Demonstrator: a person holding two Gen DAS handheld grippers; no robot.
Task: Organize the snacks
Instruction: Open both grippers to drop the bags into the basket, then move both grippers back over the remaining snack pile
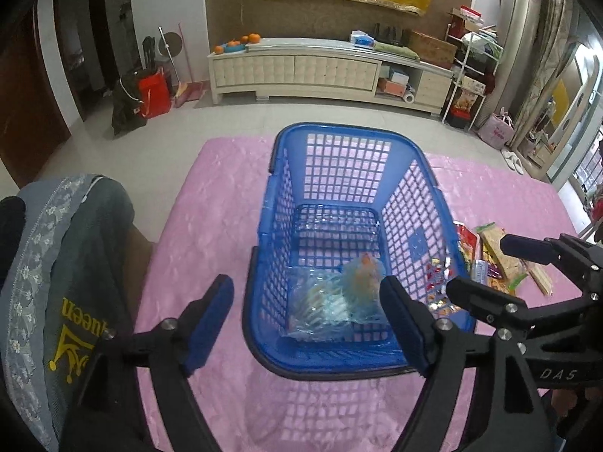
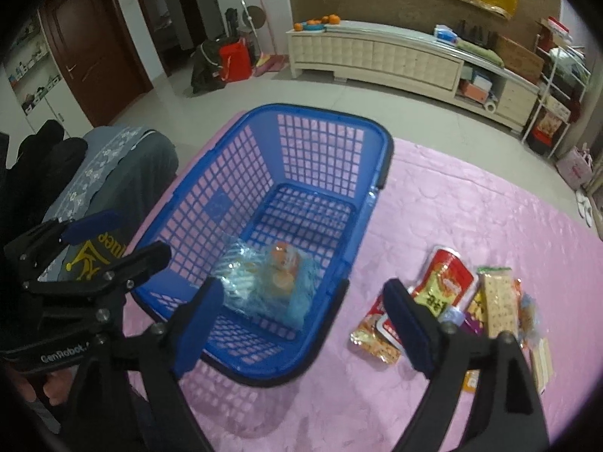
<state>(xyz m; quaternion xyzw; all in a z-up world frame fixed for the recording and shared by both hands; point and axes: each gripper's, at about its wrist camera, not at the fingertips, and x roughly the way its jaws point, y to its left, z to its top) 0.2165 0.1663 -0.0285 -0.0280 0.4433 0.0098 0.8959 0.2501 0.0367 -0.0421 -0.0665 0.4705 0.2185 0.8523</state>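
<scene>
A blue plastic basket (image 1: 426, 203) (image 2: 377, 173) stands on the pink tablecloth. Inside it lie clear blue snack bags (image 1: 341, 301) (image 2: 271, 282). A pile of snack packets (image 2: 463, 301) lies on the cloth to the basket's right: a red pouch (image 2: 450, 275), a long cracker pack (image 2: 499, 299) and several others. It shows at the right edge in the left wrist view (image 1: 497, 260). My left gripper (image 1: 307, 320) is open and empty above the basket's near end. My right gripper (image 2: 301, 320) is open and empty, over the basket's near right corner, left of the pile.
A grey cloth-covered seat (image 1: 64, 263) (image 2: 124, 165) stands left of the table. The pink tablecloth (image 1: 211, 226) (image 2: 471, 211) spreads around the basket. Beyond are tiled floor and a long white cabinet (image 1: 301, 67) (image 2: 395, 56).
</scene>
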